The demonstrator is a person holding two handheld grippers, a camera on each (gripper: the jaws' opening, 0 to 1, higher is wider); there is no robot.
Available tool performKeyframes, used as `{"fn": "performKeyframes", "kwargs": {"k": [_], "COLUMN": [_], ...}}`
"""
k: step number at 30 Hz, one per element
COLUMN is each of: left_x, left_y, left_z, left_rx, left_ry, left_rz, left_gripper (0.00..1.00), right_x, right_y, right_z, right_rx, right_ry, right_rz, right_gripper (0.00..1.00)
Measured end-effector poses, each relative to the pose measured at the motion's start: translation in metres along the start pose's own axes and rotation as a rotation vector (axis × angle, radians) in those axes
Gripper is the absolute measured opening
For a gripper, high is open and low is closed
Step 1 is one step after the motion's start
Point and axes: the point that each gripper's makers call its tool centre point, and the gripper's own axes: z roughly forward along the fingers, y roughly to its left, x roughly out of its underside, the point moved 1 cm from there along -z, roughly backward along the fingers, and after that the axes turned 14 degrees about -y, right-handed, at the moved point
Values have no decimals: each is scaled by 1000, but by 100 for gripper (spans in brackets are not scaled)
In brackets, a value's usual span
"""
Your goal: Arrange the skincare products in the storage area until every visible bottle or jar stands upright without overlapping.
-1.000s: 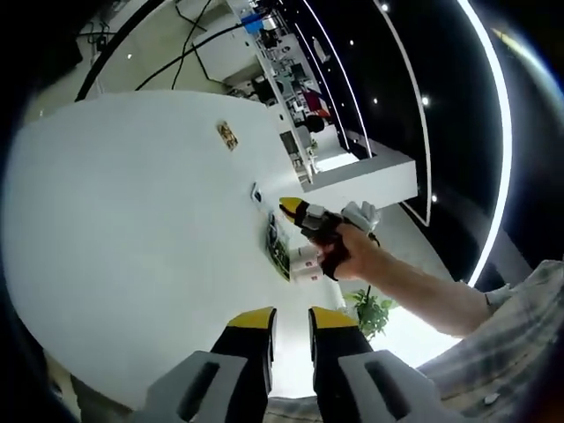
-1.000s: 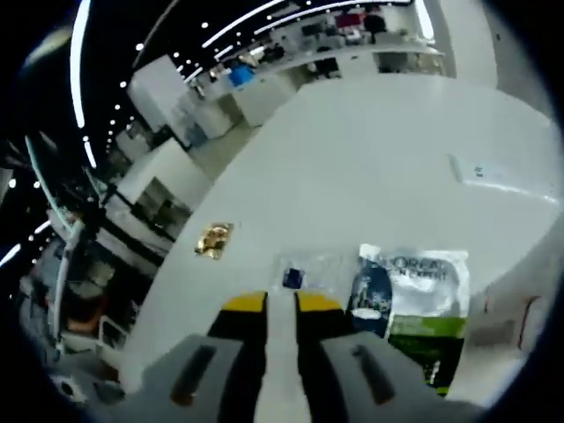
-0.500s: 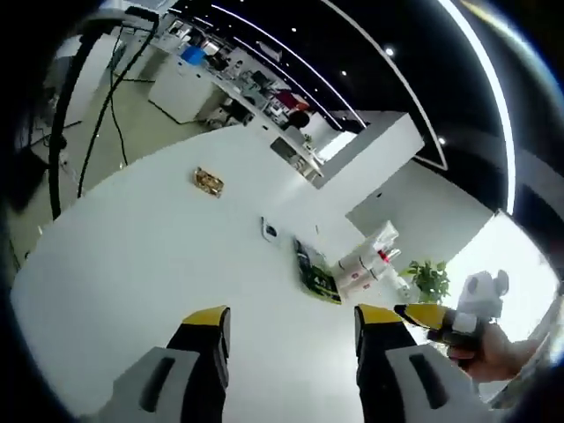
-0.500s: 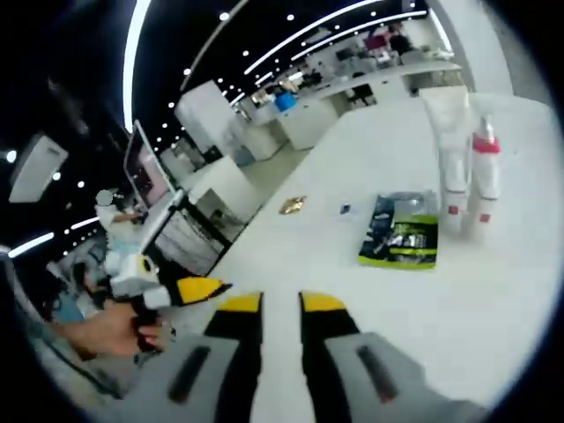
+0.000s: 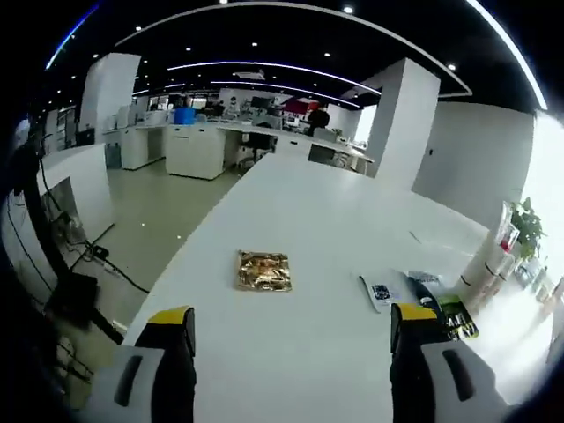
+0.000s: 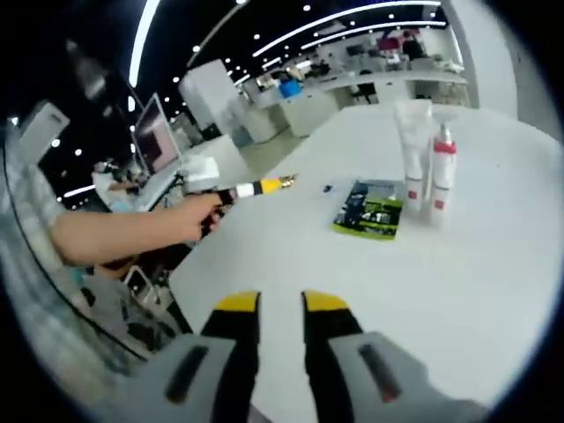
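Standing upright on the white counter in the right gripper view, a white tube and a white pump bottle with a red collar sit close side by side, apparently not overlapping. Just to their left a green and dark sachet lies flat on the counter. Judging from that, the bottle part of the task looks largely met for these two, while the flat sachet may yet need tidying; whether other bottles or jars remain elsewhere cannot be told.

In the left gripper view, going left to right across the counter, a gold foil packet lies flat, then a small clear sachet with a dark patch, then the green sachet near the right jaw, with blurred white containers at the far right edge.

The left hand-held gripper has its jaws spread wide and holds nothing. The right hand-held gripper has its jaws nearly together, a narrow gap between them, gripping nothing and hovering above bare counter. The person's forearm reaches across at left in the right gripper view, carrying the other tool.
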Motion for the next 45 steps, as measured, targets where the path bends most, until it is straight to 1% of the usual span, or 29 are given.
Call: {"fn": "performKeyframes", "kwargs": {"k": [1,2,4,6,7,8,11,14,15,16,17,18,19,20,22,23,24,25,26,27,30,32,33,34,35,36,41,43,45], "left_x": [0,-1,0,0,2,6,12,15,13,13,12,14,11,13,8,9,7,7,7,6,5,6,6,6,7,6,-2,-8,-15], "left_y": [0,1,1,0,2,3,8,13,14,13,18,14,14,14,12,12,11,10,9,11,12,10,7,6,8,7,-4,-9,-12], "left_z": [7,16,30,38,43,48,53,61,61,63,65,65,68,65,63,63,61,62,58,60,56,56,57,55,55,52,41,31,22], "left_rx": [1,-2,-16,-19,-23,-30,-44,-43,-41,-40,-47,-35,-34,-41,-35,-28,-30,-2,4,-3,-11,-5,0,-4,-3,-2,26,30,31], "left_ry": [10,19,43,50,55,74,116,141,141,155,160,175,158,172,156,157,157,156,166,161,160,162,152,155,160,159,120,108,72], "left_rz": [12,36,52,43,43,36,40,48,75,91,133,146,146,136,146,147,141,167,162,163,149,134,92,68,86,86,87,90,69], "left_gripper": [93,93,91,89,87,87,85,79,77,75,74,73,73,72,69,67,61,47,41,42,41,40,40,40,40,40,40,40,40], "right_x": [0,0,-1,-4,-4,-5,-8,-11,-12,-12,-12,-11,-11,-11,-11,-11,-11,-11,-10,-9,-8,-8,-9,-10,-11,-12,-14,-14,-15], "right_y": [-4,-4,-6,-9,-13,-16,-25,-31,-33,-34,-35,-37,-37,-37,-38,-38,-38,-39,-39,-39,-43,-43,-43,-43,-44,-45,-45,-43,-42], "right_z": [-4,-5,-10,-13,-14,-14,-14,-12,-11,-11,-10,-9,-8,-8,-7,-7,-7,-8,-8,-8,-9,-9,-9,-9,-9,-9,-5,-4,-3], "right_rx": [18,22,23,26,33,39,53,61,64,65,66,69,68,69,72,72,75,80,80,81,90,92,90,89,89,89,81,74,71], "right_ry": [3,5,10,16,20,20,14,9,8,8,8,10,12,13,4,2,2,-1,-2,-2,-8,-10,-10,-11,-14,-17,-23,-25,-29], "right_rz": [33,42,33,8,6,10,19,28,30,28,29,33,36,37,43,50,49,39,41,50,67,74,71,68,66,66,65,64,64], "right_gripper": [17,17,17,17,17,17,17,17,17,17,17,17,17,17,17,17,16,16,16,16,16,16,16,16,16,16,16,16,16]}}
